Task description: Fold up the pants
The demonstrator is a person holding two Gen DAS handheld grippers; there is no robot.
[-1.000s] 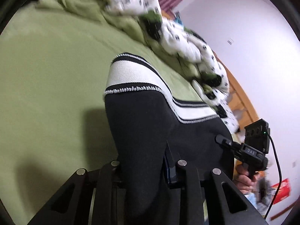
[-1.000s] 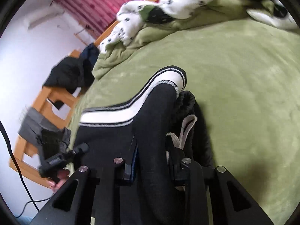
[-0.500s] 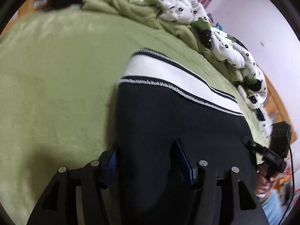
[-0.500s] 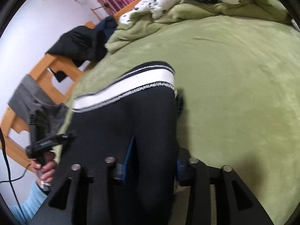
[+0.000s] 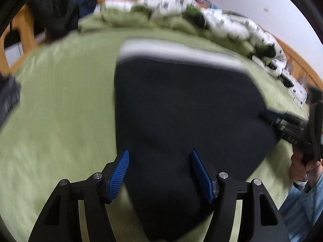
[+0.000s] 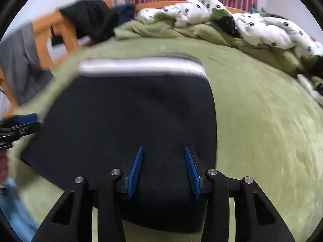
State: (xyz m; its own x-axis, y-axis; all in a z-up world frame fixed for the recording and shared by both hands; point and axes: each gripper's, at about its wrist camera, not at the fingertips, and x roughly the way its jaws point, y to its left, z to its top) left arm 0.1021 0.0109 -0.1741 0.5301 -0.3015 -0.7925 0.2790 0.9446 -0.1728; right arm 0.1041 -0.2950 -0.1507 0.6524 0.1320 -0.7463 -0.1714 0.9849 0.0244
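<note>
Pants (image 5: 181,104) laid flat on green bed (image 5: 60,111), folded. Left claw (image 5: 159,173) and right claw (image 6: 163,169) spread apart, nothing gripped. Fold judged placed; next, smoothing or further fold needed

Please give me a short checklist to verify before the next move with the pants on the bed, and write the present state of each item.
1. Left gripper released: ok, its blue fingers stand apart with the cloth lying between them.
2. Right gripper released: ok, fingers apart, not clamped.
3. Black pants lying flat on the green blanket: ok, no large bulge visible.
4. White striped band straight at the far edge: ok, though blurred.
5. Layers underneath aligned: cannot tell, hidden.
6. White patterned duvet apart from the pants: ok.
</note>
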